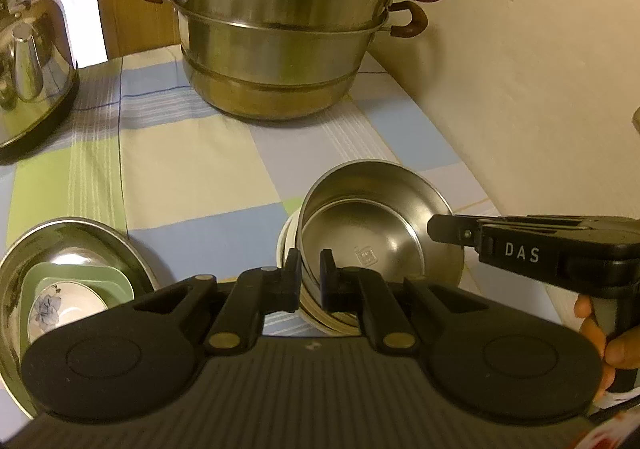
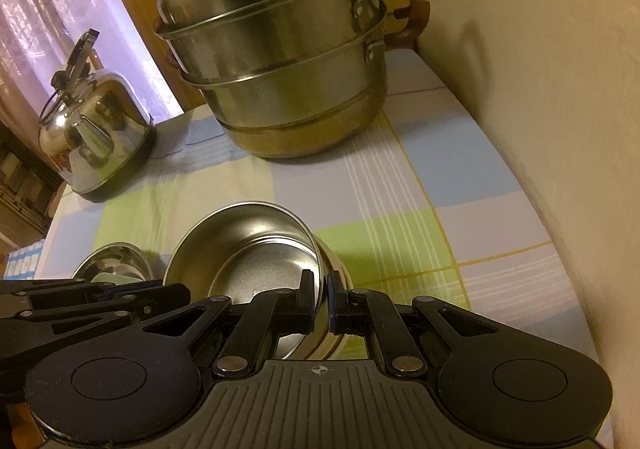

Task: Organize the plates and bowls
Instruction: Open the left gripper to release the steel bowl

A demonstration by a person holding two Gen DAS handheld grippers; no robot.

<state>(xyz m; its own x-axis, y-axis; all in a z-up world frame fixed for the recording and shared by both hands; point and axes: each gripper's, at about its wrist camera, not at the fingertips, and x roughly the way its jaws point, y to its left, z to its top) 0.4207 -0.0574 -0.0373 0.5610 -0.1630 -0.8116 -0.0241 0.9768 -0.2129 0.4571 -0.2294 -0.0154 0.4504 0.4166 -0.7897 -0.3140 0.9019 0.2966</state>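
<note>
Left wrist view: left tool was clamped on the near rim of the steel bowl, which sat tilted in a stack of dishes on the table; right tool met the far rim, probably to steady it.

Right wrist view: right tool pinched the steel bowl's rim; a two-sided hold suited lifting.

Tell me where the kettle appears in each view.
Left wrist view: the kettle is at the far left edge, partly cut off.
Right wrist view: the kettle stands left of centre, fully visible.
Shared landmark: the steamer pot at the back of the table.
</note>
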